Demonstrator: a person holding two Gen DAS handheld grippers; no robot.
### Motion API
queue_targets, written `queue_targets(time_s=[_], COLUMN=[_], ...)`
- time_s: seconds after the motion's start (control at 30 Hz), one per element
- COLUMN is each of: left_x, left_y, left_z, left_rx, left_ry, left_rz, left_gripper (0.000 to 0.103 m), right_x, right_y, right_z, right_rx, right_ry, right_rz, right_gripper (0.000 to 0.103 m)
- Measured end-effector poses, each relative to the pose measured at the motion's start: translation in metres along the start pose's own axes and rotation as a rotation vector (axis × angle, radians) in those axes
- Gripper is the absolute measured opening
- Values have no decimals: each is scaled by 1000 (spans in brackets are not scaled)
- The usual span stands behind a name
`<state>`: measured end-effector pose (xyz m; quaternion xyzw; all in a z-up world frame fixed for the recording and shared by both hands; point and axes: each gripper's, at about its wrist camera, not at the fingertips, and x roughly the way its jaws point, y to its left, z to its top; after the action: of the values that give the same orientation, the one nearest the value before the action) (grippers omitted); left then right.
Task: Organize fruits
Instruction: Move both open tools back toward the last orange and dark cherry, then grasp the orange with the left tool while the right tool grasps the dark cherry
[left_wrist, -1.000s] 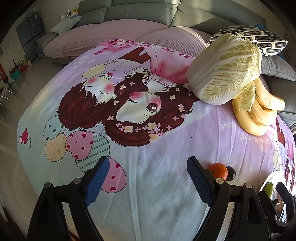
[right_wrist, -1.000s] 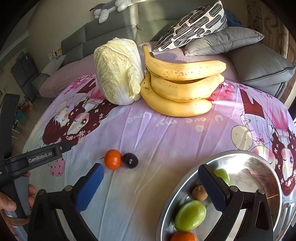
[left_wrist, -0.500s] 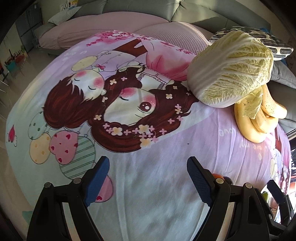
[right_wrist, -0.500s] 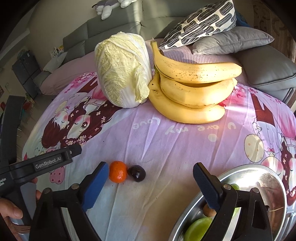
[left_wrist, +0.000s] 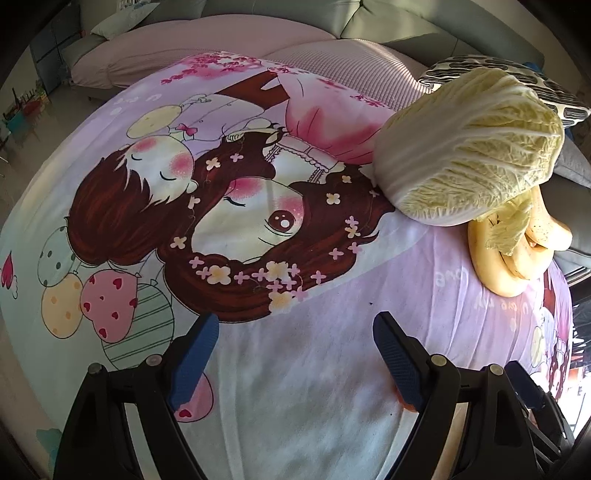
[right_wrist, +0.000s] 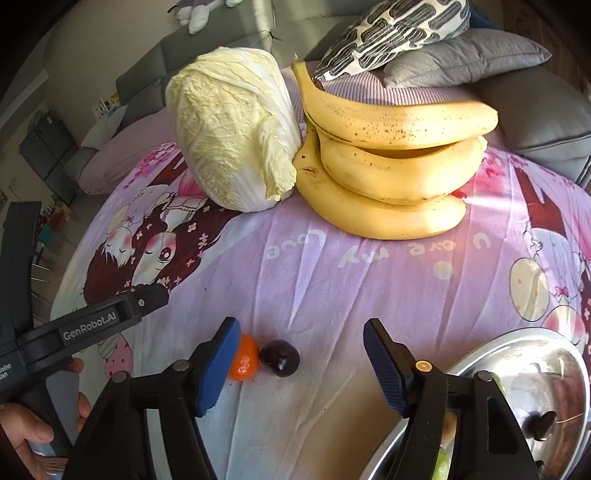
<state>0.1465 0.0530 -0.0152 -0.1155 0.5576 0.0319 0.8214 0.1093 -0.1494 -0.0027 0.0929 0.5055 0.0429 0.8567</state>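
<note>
A small orange and a dark plum lie side by side on the cartoon-print cloth. My right gripper is open and empty just above them; its left finger partly hides the orange. A bunch of bananas and a napa cabbage lie at the back; both also show in the left wrist view, bananas and cabbage. A steel bowl with fruit sits at the lower right. My left gripper is open and empty over bare cloth.
Grey and patterned cushions and a grey sofa lie behind the fruit. The left gripper's black body reaches in at the left of the right wrist view. The cloth drops off at its left edge.
My right gripper has moved forward and down towards the orange and plum, which now sit between its fingers. My left gripper has moved forward over the cloth; the orange has slipped behind its right finger.
</note>
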Motion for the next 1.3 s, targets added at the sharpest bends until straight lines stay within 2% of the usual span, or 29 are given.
queue_targets(time_s=[0.2, 0.33, 0.57, 0.83, 0.9, 1.07, 1.3], left_x=[9, 12, 9, 21, 25, 32, 39], left_y=[-7, -16, -36, -65, -74, -85, -89], left_z=[-3, -7, -15, -28, -31, -37, -40], left_rx=[20, 47, 90, 118, 133, 146, 121], left_ry=[45, 70, 85, 148, 161, 180, 196], left_rz=[-71, -117, -190, -285, -293, -302, -319], left_gripper=[84, 76, 75, 75, 66, 54, 51], right_x=[17, 15, 10, 8, 7, 5, 4], right_y=[-3, -4, -11, -16, -18, -20, -20], right_z=[-5, -8, -10, -15, -16, -17, -18], right_rx=[33, 32, 49, 42, 44, 44, 39], right_ry=[65, 64, 61, 72, 72, 72, 76], right_rz=[17, 1, -10, -32, -36, -39, -41], right_gripper=[51, 51, 51, 51, 51, 51, 51])
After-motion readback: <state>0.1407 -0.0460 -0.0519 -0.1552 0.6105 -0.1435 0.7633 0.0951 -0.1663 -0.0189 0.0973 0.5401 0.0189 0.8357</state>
